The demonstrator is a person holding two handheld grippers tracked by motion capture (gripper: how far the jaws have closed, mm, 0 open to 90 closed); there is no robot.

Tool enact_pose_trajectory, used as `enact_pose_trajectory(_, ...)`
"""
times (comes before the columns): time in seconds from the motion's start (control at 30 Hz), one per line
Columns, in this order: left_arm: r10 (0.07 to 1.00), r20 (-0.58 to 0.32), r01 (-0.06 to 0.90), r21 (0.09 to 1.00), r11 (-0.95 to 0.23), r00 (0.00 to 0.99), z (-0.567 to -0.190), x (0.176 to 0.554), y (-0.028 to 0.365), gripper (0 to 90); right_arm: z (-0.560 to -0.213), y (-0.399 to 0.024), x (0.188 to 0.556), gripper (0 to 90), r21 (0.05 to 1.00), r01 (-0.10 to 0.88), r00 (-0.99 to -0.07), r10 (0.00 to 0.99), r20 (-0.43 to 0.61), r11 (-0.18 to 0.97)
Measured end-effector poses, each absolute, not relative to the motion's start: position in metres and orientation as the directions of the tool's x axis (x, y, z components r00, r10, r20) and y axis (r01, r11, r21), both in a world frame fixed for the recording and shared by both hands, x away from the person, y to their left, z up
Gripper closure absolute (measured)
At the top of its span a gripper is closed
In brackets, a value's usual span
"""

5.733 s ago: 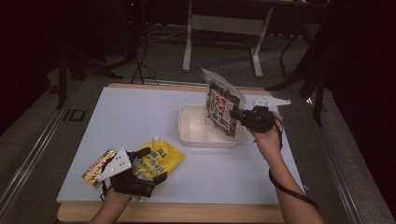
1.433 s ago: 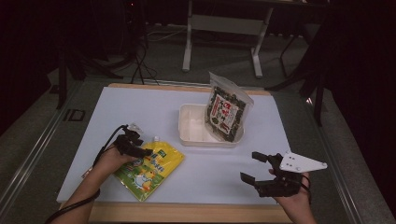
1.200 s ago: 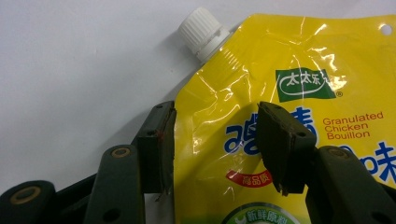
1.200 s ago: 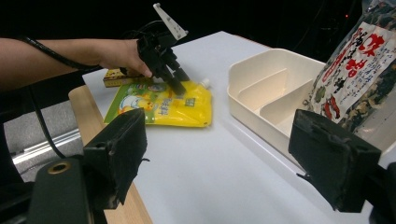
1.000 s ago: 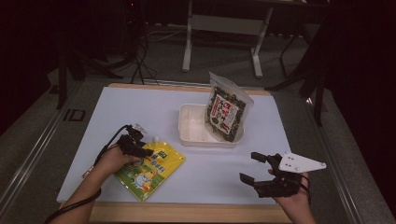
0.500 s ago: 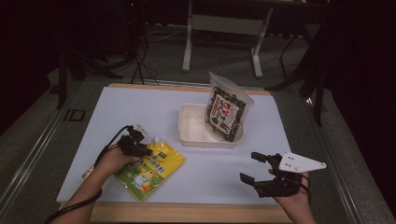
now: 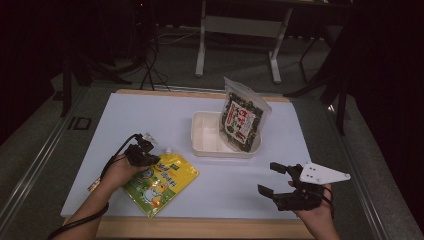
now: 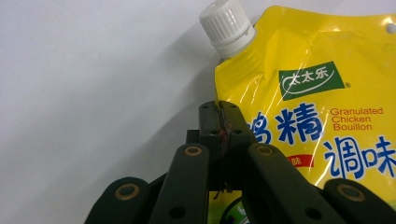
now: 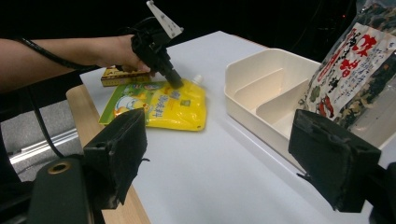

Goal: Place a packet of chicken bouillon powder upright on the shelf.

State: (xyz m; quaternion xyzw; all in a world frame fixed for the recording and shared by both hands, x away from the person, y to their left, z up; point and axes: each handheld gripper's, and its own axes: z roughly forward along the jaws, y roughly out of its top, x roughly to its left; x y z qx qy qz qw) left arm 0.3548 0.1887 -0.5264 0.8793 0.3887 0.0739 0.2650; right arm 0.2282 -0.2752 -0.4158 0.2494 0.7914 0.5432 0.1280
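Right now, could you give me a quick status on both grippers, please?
Left gripper shut on yellow pouch edge. Right gripper open, holding nothing. Seaweed bag propped in white tray. Nothing in the way.

The yellow spouted pouch (image 8: 322,116) is carrying the clearest print. Below its white screw cap (image 8: 226,28), a green label is showing three white Chinese characters, 太太乐. Just under that label, small red words are reading "Granulated Chicken Bouillon", with large blue Chinese characters running beside them. On the floor left of the surface (image 7: 165,110), white letters "ID" (image 7: 79,123) are showing. The seaweed bag (image 9: 359,65) is bearing red characters too blurred to read.
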Motion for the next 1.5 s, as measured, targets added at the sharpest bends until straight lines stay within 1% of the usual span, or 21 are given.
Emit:
enact_pose_trajectory(0.33, 0.717, -0.065, 0.617, 0.568, -0.545, 0.694, -0.507, 0.344, 0.195, 90.0, -0.414, -0.275, 0.228, 19.0, 0.925, 0.258, -0.839, 0.539, 0.071, 0.278)
enact_pose_trajectory(0.5, 0.715, -0.075, 0.607, 0.594, -0.528, 0.695, -0.501, 0.338, 0.199, 90.0, -0.413, -0.276, 0.228, 18.7, 0.925, 0.258, -0.837, 0.542, 0.07, 0.279)
enact_pose_trajectory(0.8, 0.7, -0.073, 0.576, 0.631, -0.519, 0.71, -0.485, 0.325, 0.2, 90.0, -0.412, -0.273, 0.227, 15.3, 0.923, 0.255, -0.837, 0.544, 0.062, 0.288)
enact_pose_trajectory(0.93, 0.696, -0.069, 0.56, 0.652, -0.511, 0.715, -0.479, 0.319, 0.201, 90.0, -0.411, -0.272, 0.228, 11.1, 0.922, 0.254, -0.842, 0.535, 0.063, 0.292)
enact_pose_trajectory(1.13, 0.681, -0.064, 0.53, 0.682, -0.504, 0.73, -0.468, 0.307, 0.2, 90.0, -0.412, -0.274, 0.229, 11.0, 0.934, 0.249, -0.839, 0.539, 0.076, 0.257)
enact_pose_trajectory(1.33, 0.661, -0.055, 0.513, 0.68, -0.524, 0.749, -0.459, 0.295, 0.196, 90.0, -0.413, -0.274, 0.231, 13.2, 0.934, 0.239, -0.839, 0.541, 0.061, 0.265)
enact_pose_trajectory(1.4, 0.66, -0.054, 0.508, 0.686, -0.521, 0.75, -0.457, 0.292, 0.195, 90.0, -0.415, -0.272, 0.232, 13.2, 0.933, 0.206, -0.846, 0.533, 0.017, 0.296)
enact_pose_trajectory(1.5, 0.653, -0.037, 0.487, 0.699, -0.524, 0.756, -0.451, 0.286, 0.191, 90.0, -0.415, -0.27, 0.232, 13.1, 0.934, 0.19, -0.853, 0.522, 0.004, 0.304)
